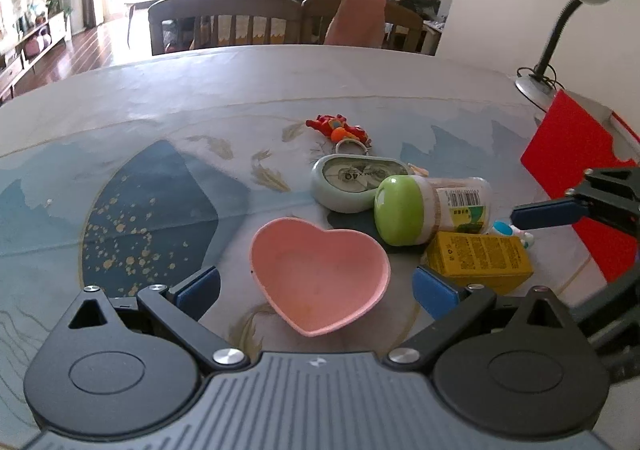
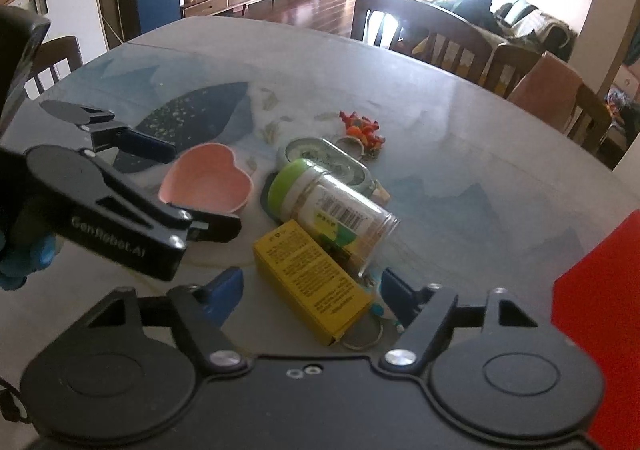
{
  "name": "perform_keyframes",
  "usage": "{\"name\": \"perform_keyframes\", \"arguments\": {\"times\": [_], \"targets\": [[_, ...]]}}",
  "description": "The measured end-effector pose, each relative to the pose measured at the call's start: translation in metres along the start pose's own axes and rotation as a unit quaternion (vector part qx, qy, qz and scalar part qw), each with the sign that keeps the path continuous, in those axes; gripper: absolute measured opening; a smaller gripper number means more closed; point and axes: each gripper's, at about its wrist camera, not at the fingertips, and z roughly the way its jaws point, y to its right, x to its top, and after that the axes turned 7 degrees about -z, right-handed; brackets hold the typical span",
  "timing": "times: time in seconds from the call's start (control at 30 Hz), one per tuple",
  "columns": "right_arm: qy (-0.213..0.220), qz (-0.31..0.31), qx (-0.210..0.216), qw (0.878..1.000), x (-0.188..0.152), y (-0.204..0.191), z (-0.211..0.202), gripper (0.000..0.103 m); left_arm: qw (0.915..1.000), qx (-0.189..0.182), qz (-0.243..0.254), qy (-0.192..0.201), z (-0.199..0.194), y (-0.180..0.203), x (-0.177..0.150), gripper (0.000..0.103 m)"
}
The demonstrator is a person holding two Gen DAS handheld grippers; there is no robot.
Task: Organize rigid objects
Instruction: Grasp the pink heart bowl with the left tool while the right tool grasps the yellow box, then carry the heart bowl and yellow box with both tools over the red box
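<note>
The left gripper (image 1: 316, 284) is wide open around the pink heart bowl (image 1: 320, 278), not touching it. The right gripper (image 2: 312, 292) is wide open over the near end of the yellow box (image 2: 310, 280). The jar (image 2: 332, 205) lies on its side against the box, so a bump could make it roll. I count one bowl, one box, one jar, one green tin (image 1: 352, 181), one red toy (image 1: 338, 127) far back.
</note>
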Motion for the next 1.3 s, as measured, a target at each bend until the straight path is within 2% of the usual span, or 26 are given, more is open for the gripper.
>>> {"name": "perform_keyframes", "arguments": {"times": [0.07,0.17,0.4,0.6,0.67,0.83,1.3], "targets": [[-0.001,-0.003,0.007,1.0,0.0,-0.001,0.001,0.068,1.0,0.001,0.008,0.004,0.002,0.001,-0.001,0.103],[-0.002,-0.007,0.011,1.0,0.0,-0.004,0.003,0.068,0.9999,-0.001,0.01,0.007,0.005,-0.001,-0.001,0.102],[-0.004,-0.023,0.024,0.999,-0.001,-0.02,0.006,0.051,0.9998,0.002,0.012,0.017,0.008,-0.002,0.0,0.102],[-0.001,0.005,0.022,1.0,-0.002,-0.022,0.011,0.031,0.9994,0.005,0.025,0.022,0.009,0.0,-0.001,0.085],[0.001,0.027,0.023,0.999,-0.003,-0.019,0.01,0.03,0.9992,0.006,0.032,0.025,0.009,0.002,-0.002,0.078],[0.004,0.063,0.015,0.998,-0.002,-0.02,0.002,0.029,0.9989,0.012,0.037,0.025,0.007,0.005,-0.002,0.078],[0.016,0.147,0.025,0.989,-0.016,-0.011,-0.053,0.029,0.9999,0.005,-0.011,-0.001,-0.022,0.011,0.006,0.078]]}}
